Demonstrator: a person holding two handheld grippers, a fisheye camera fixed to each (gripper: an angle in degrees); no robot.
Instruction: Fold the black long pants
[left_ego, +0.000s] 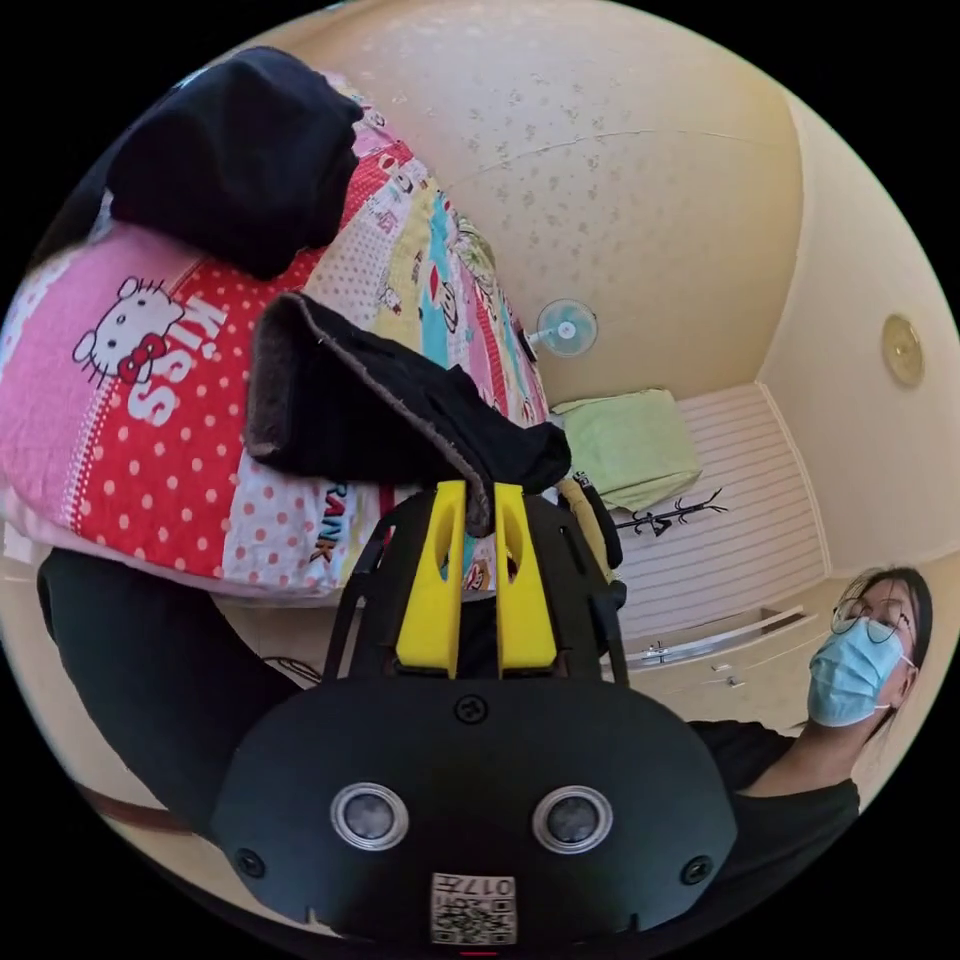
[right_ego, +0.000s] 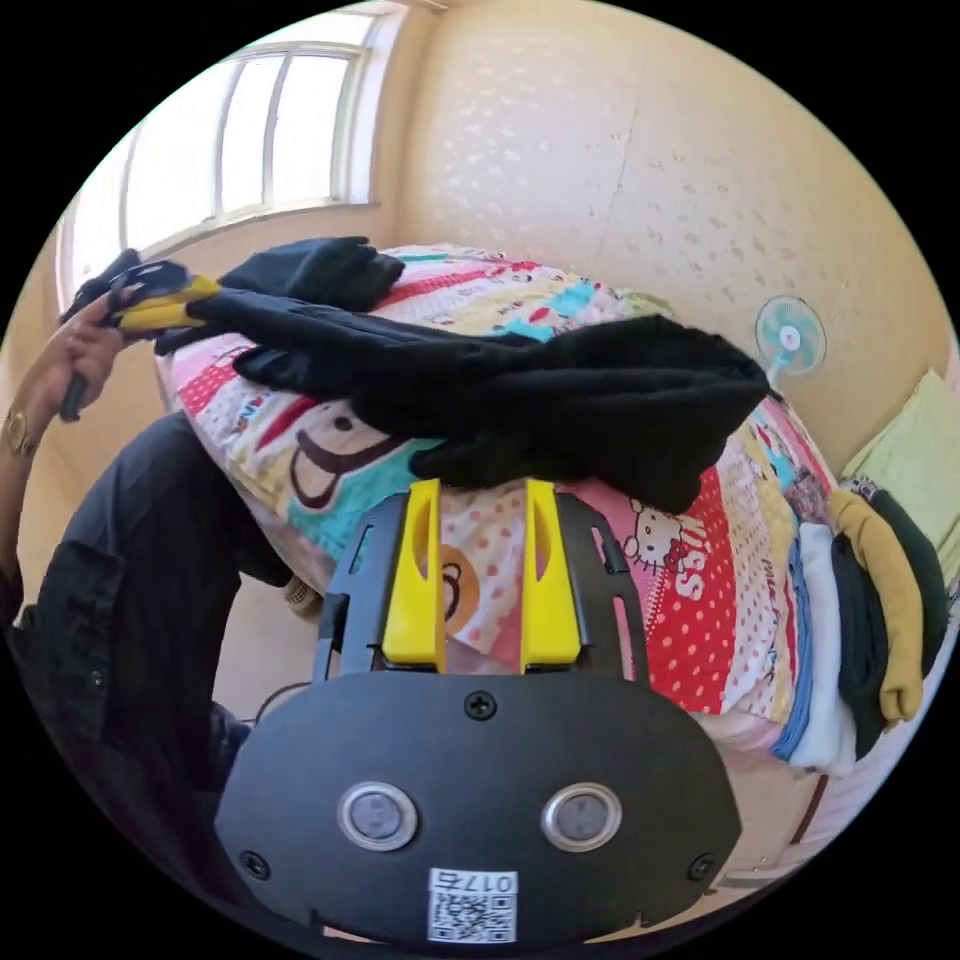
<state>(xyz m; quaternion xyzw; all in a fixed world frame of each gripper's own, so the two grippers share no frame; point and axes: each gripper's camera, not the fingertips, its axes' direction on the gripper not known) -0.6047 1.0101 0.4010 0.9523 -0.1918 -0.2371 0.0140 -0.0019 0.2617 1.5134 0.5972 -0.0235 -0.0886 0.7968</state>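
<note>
Black long pants (right_ego: 560, 400) lying in a loose heap across the patterned bedspread (right_ego: 690, 590), one end drawn out toward the far edge of the bed. My left gripper (left_ego: 478, 520) is clamped on that end: in the left gripper view a band of black cloth runs between my two yellow jaws, which are pressed nearly together on it, and in the right gripper view the same gripper (right_ego: 165, 300) appears in a hand (right_ego: 75, 350) with the cloth trailing from it. My right gripper (right_ego: 482, 505) stands with its jaws parted and nothing between them, just below the heaped part of the pants and apart from it. A second dark bundle (left_ego: 235, 150) sits on the bed beyond the pants; I cannot tell whether it is part of them or another garment. Stacked folded clothes (right_ego: 870, 620) rest at the bedside. Risks, as I judge them: the grip takes only a narrow edge, so a firm pull could slip it free; with one end held, the heap may drag and twist rather than spread flat; the second bundle may be dragged along; my right jaws may catch several layers instead of one hem.
</note>
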